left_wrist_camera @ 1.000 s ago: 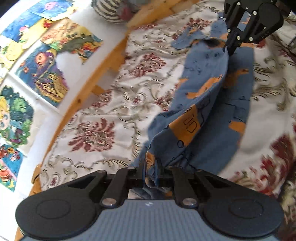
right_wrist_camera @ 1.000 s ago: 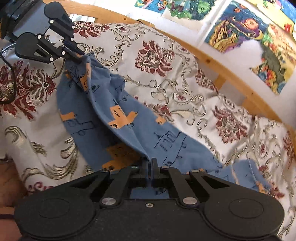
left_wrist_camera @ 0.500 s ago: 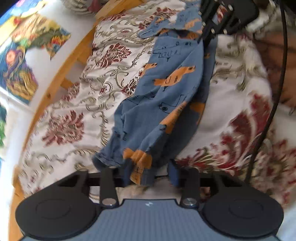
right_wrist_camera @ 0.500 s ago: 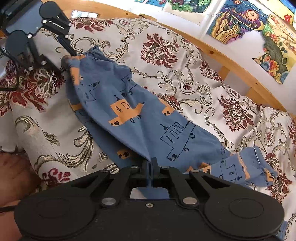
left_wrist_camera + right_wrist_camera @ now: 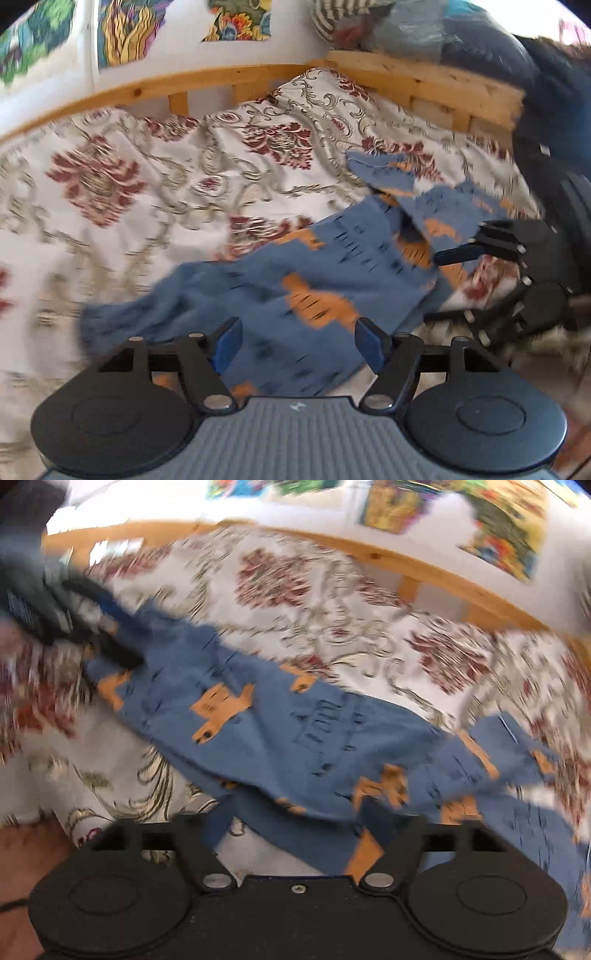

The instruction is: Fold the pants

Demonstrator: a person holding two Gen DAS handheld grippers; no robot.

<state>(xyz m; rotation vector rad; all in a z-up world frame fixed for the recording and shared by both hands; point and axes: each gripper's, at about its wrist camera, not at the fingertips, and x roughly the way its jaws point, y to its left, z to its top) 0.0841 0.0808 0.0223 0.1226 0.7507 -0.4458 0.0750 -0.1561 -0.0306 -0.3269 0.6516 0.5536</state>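
Left wrist view: the pants (image 5: 295, 280) are seen spread across the patterned bedspread (image 5: 155, 192), just ahead of the left claw (image 5: 299, 343), whose fingers are spread apart with cloth lying between them, ungripped. In the right wrist view, the right claw (image 5: 299, 830) is likewise parted, the pants (image 5: 280, 731) draped just before it.

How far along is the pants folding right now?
Done: the blue pants lie lengthwise on the floral bedspread, apparently doubled leg over leg. In hand: nothing; the left tongs and right tongs both stand open over the cloth. Left: the crosswise folds, and one end looks rumpled and needs smoothing.
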